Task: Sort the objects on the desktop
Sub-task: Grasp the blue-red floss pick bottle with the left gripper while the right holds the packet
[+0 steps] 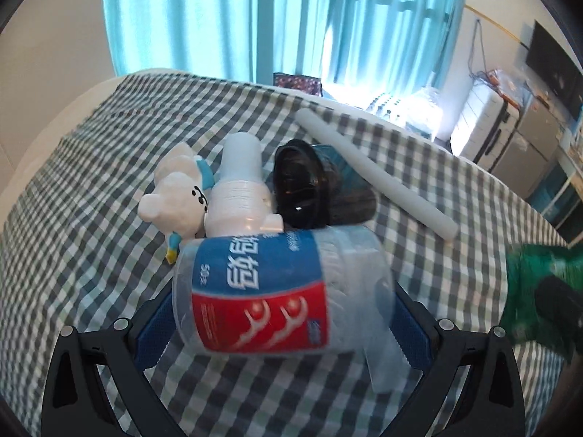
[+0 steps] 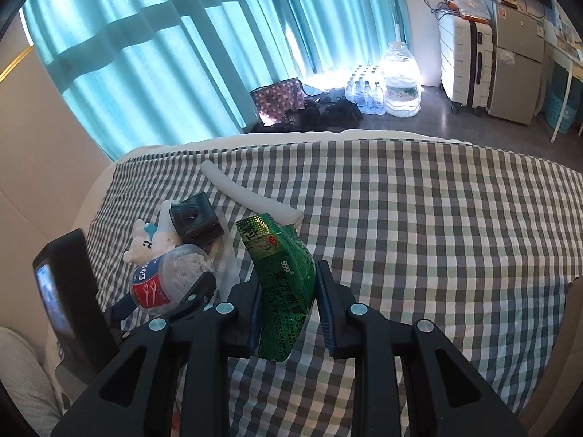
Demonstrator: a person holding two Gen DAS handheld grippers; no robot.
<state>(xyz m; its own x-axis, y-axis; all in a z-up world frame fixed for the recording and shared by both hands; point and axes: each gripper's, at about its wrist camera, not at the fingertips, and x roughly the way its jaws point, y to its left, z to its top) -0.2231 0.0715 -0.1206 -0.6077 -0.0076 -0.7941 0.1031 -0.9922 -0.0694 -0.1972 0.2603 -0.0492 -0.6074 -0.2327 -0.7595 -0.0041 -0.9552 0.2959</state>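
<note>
1. Left tongs: I have them pinching a clear jar with a blue-and-red label, lying sideways between the pads, just in front of the pile.
2. Right tongs: I have them pinching a green packet, held above the bed, right of the pile.
3. Pile, on the checked bed cover: bear toy at its left; white bottle in the middle, touching the bear; dark case at its right.
4. White tube: lies diagonally, just behind and right of the pile.
</note>
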